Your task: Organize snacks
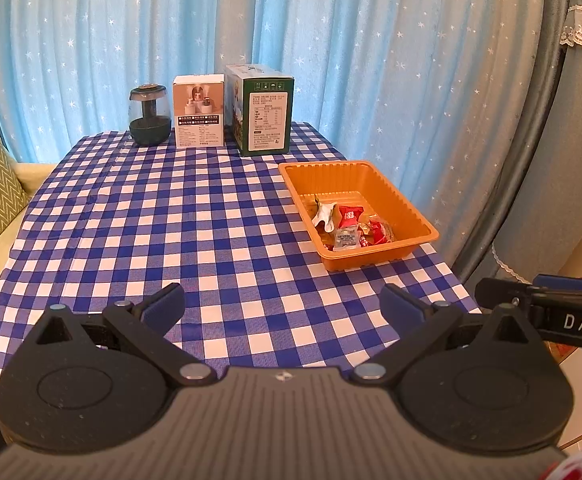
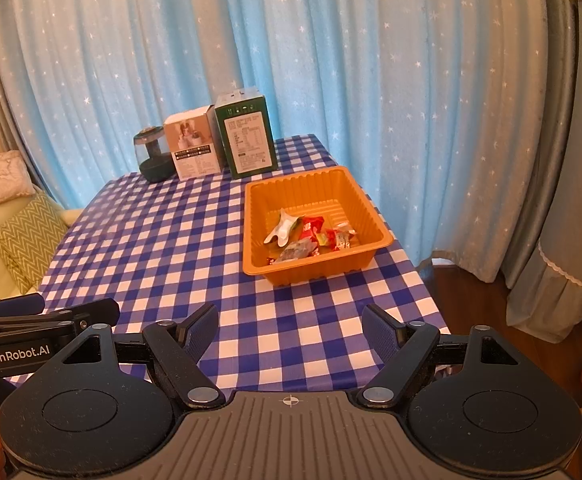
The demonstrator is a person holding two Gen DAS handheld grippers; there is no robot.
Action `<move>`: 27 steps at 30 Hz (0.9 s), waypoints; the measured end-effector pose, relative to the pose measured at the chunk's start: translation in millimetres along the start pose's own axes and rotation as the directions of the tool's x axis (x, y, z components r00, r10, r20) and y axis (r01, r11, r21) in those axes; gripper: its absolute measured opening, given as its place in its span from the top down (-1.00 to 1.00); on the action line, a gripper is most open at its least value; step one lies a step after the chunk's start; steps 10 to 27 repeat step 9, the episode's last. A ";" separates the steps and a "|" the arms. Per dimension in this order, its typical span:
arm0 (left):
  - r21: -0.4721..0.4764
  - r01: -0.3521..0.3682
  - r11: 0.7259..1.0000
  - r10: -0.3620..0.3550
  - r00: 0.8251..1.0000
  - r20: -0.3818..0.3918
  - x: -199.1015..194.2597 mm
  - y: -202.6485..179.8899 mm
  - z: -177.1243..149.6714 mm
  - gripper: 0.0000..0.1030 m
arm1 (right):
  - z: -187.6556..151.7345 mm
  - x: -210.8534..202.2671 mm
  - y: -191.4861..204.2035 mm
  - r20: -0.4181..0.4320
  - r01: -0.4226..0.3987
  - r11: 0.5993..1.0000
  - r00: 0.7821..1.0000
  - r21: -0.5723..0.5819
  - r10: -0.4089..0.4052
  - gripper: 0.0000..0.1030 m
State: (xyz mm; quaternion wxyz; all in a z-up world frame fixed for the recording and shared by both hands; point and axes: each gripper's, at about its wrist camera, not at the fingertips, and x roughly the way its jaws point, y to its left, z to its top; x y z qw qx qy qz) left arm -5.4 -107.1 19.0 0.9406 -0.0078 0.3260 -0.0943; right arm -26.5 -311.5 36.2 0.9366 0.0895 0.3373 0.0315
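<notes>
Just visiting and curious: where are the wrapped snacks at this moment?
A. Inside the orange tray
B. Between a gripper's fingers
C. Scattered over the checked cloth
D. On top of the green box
A: the snacks all lie inside the orange tray, and both grippers hold nothing.

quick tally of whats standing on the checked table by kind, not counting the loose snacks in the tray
Boxes: 2, the white box and the green box
Dark jar-like container: 1
Orange tray: 1
Total: 4
</notes>
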 end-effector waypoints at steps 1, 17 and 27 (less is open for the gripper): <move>0.000 0.000 1.000 0.000 1.000 0.000 0.1 -0.6 -0.5 -1.00 | -0.2 0.2 0.1 -0.001 0.000 1.000 1.000 0.001 0.000 -0.53; -0.005 0.014 1.000 -0.014 1.000 0.004 0.1 3.1 -1.9 -1.00 | -2.4 0.2 0.6 -0.001 0.002 1.000 1.000 0.004 -0.002 -0.53; -0.005 0.014 1.000 -0.014 1.000 0.004 0.1 3.1 -1.9 -1.00 | -2.4 0.2 0.6 -0.001 0.002 1.000 1.000 0.004 -0.002 -0.53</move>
